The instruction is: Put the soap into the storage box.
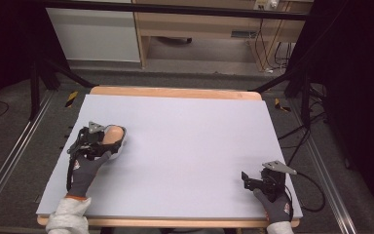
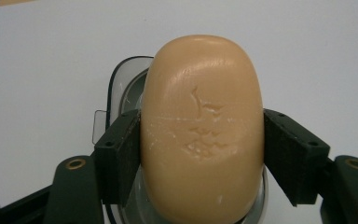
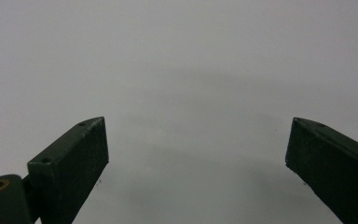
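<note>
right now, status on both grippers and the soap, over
Left gripper shut on the tan soap bar, which sits above a clear dish. Right gripper open, over bare table. Nothing in the way.

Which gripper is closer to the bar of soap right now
Left. The left gripper has its jaws closed on the sides of the soap, above a clear dish. The right gripper rests open across the table.
</note>
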Demonstrator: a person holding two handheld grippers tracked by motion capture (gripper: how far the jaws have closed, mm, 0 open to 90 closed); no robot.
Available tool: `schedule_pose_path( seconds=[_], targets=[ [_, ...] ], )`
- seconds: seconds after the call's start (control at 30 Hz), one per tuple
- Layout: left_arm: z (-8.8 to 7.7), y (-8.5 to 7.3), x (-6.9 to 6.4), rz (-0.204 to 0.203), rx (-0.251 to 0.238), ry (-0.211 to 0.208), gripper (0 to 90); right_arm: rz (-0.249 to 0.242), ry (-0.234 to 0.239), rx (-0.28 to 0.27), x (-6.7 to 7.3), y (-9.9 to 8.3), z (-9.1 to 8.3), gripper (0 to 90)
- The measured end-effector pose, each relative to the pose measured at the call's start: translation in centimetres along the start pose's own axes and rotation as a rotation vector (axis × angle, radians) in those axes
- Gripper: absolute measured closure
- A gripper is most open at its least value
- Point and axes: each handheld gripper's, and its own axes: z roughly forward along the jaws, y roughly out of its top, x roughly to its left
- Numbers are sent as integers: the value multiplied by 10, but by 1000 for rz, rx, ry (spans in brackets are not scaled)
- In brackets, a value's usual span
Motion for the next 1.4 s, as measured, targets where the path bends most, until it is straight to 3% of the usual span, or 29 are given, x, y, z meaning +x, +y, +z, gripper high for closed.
schedule_pose_path(
  seconds=[0.87,1.0,1.2,1.37,1.4],
  targets=[
    [4,-2,-3,-6,16,12,308,2,-1,1,0,0,0,60],
    [2,-2,-4,3,6,28,322,1,0,2,0,0,0,60],
    [0,-2,-3,-3,-1,16,346,1,-2,0,0,0,0,60],
    [-8,1,-6,-5,-41,-10,356,0,-3,-1,0,0,-1,60],
    [-13,2,-9,-5,-67,-25,360,-1,-4,-4,0,0,-1,60]
  ],
)
